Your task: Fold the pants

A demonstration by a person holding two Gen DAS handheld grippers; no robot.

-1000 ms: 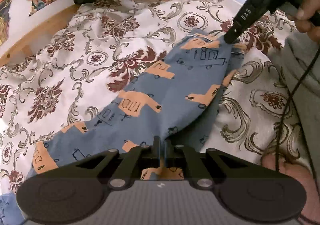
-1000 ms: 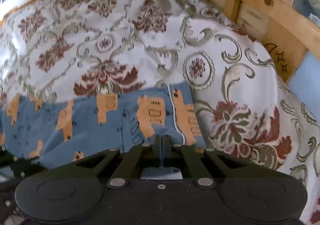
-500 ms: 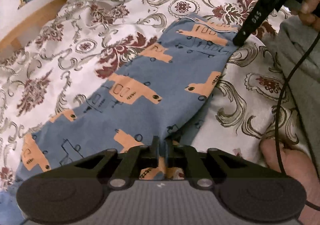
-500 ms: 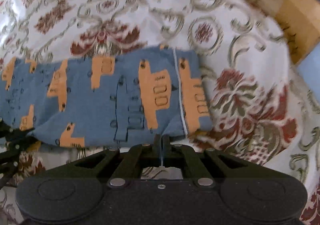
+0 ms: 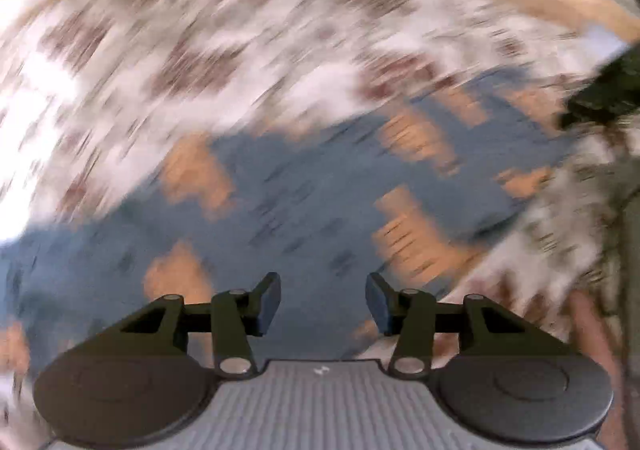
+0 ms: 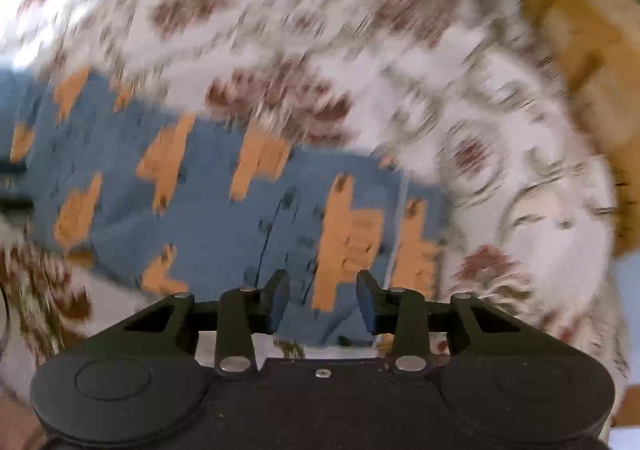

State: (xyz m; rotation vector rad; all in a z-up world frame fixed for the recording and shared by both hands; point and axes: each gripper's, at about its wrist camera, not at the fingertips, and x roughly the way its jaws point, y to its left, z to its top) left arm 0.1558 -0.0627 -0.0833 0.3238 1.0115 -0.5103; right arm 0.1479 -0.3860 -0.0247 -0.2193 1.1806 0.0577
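Pants flat on bed, both grippers released.

The blue pants (image 6: 224, 209) with orange print lie spread on the floral bedspread (image 6: 360, 49), a wooden bed frame (image 6: 580, 41) beyond. Left gripper (image 5: 323, 308): jaws apart, nothing between them, positioned over the blue cloth. Right gripper (image 6: 323, 302): jaws apart, over the cloth near the cuffed end. Both views are heavily blurred; contact with the fabric cannot be determined.

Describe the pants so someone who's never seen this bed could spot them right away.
Start with the wooden bed frame and the white bedspread with maroon floral scrolls. The pants lie flat on it, just ahead of both open grippers. They are the only blue fabric, printed with orange shapes.
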